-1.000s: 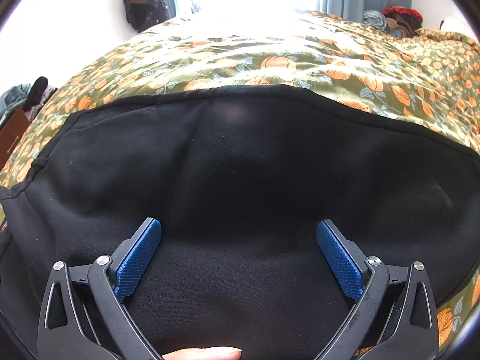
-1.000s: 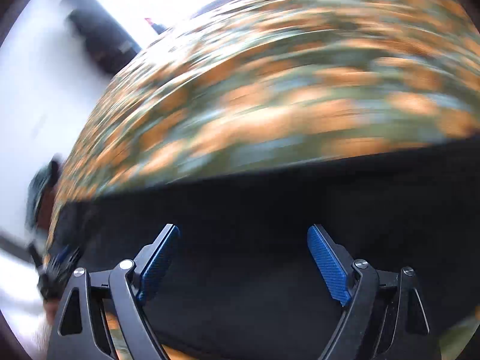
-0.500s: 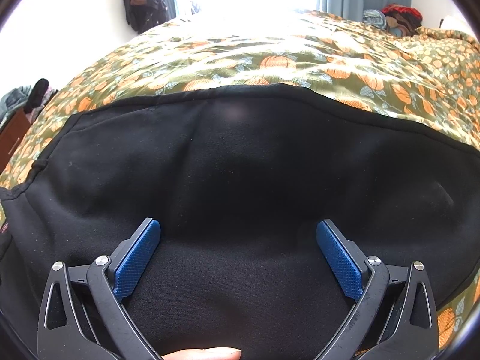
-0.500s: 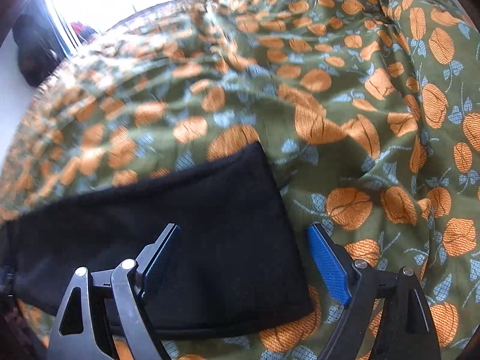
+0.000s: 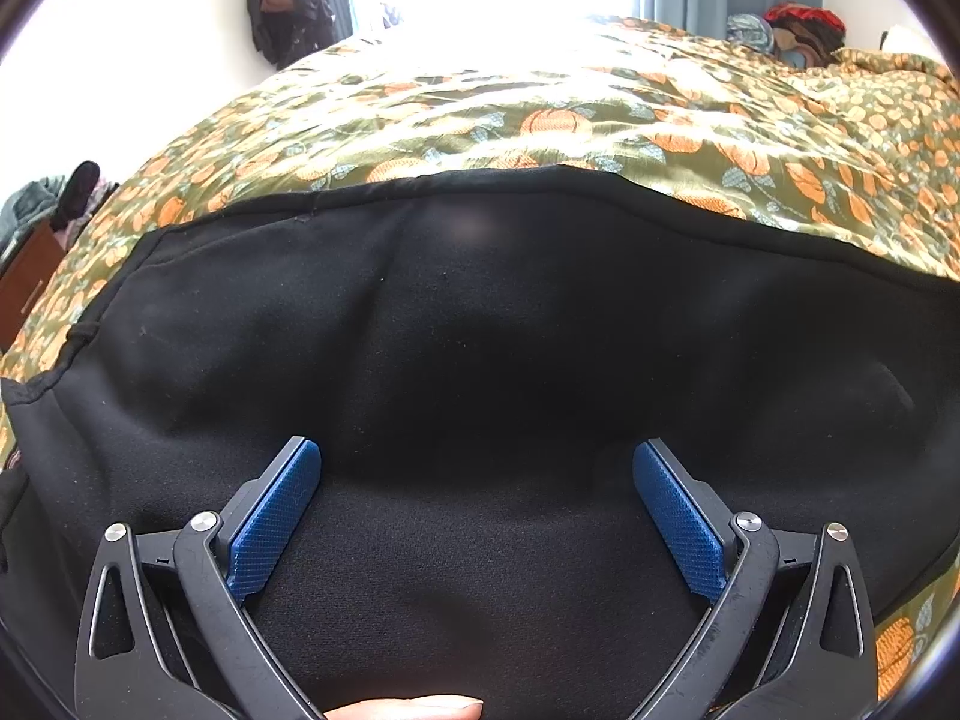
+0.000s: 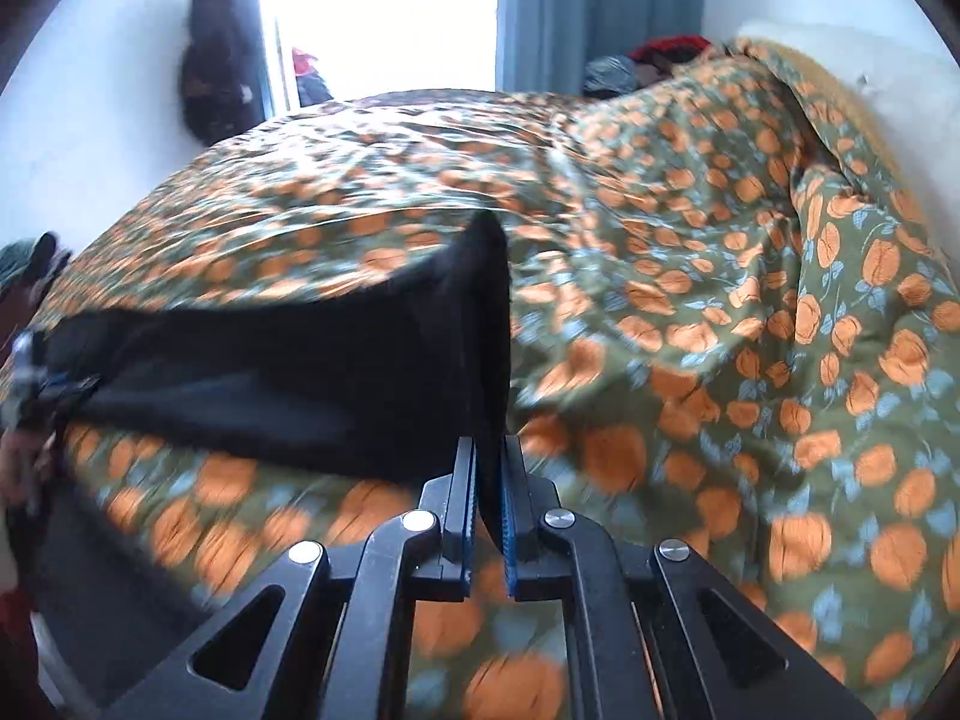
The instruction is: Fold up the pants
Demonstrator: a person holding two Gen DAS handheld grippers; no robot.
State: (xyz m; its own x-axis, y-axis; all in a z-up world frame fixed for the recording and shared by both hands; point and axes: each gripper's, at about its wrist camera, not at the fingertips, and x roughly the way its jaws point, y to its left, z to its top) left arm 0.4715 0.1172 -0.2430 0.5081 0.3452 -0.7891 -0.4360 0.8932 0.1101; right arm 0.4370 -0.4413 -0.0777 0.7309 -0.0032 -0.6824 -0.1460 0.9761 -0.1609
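Pants (image 6: 288, 372) that lay flat between my right gripper's (image 6: 491, 504) spread fingers half a second ago now hang from it: the blue pads have clamped on the black leg end, raised off the bedspread (image 6: 750, 312) and blurred. My left gripper (image 5: 477, 504) has not shifted, jaws wide apart over the black fabric (image 5: 480, 330), gripping nothing. The floral green-and-orange bedspread covers the bed; blue curtains (image 6: 594, 12) flank a bright window.
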